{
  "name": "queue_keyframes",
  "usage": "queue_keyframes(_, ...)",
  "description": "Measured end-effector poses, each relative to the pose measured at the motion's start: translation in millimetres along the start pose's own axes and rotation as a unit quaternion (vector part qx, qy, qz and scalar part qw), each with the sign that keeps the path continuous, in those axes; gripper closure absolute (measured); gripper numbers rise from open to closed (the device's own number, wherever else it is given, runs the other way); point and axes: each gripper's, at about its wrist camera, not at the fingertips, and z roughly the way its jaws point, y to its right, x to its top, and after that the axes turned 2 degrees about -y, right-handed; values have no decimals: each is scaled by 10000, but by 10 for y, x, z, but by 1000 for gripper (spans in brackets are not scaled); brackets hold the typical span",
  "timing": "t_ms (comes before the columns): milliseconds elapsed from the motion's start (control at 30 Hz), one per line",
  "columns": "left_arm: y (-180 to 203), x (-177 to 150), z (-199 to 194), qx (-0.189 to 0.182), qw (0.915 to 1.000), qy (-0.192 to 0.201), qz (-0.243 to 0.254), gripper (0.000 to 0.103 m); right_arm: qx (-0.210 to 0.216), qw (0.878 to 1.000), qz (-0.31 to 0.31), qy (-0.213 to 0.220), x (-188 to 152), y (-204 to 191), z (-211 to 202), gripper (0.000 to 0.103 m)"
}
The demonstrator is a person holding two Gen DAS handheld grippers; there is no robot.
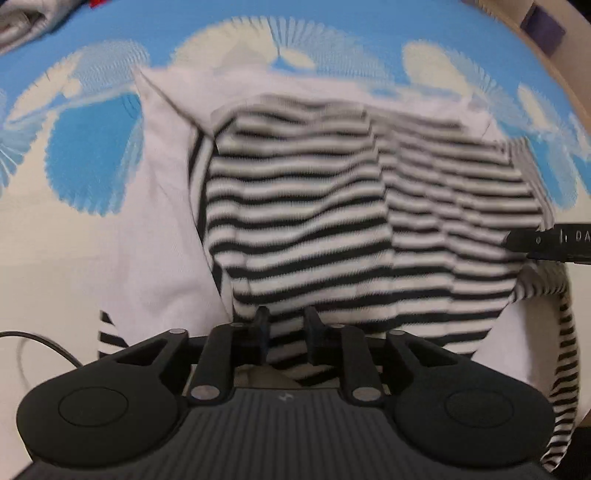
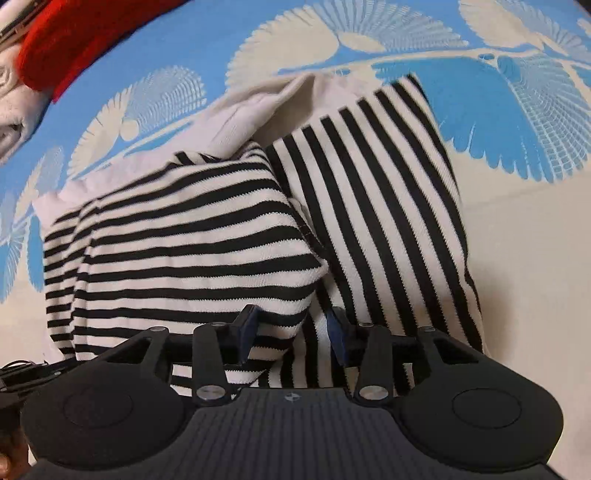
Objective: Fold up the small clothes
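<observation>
left gripper (image 1: pixel 285 325) is clamped narrowly on striped garment (image 1: pixel 314 206) | right gripper (image 2: pixel 291 325) is spread around its fold | bedsheet (image 2: pixel 517 240) underneath

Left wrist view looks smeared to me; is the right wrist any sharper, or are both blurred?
Left wrist view: striped garment and blue patterned bedspread are motion-smeared, though the left gripper stays crisp. Right wrist view: stripes sharp, knit texture readable; only fisheye bending at the edges.

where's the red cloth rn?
Right wrist view only, top-left corner: the red cloth lies on the blue patterned sheet, beyond and left of the striped garment, apart from it.
</observation>
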Motion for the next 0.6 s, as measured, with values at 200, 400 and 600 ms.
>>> queue_keyframes(200,48,-93,-661,174,9921,1241,87,75,261,9879,-508,1445,-134,-90,-757,60)
queue_keyframes(400,41,-546,-1451,485,9745,2192,34,58,1124,9718,-300,2053,-521,41,-1513,59)
queue_keyframes(600,-104,-1326,-2206,839,9511,2967,-172,44,967,9595,-744,2538,-1270,162,-2205,58)
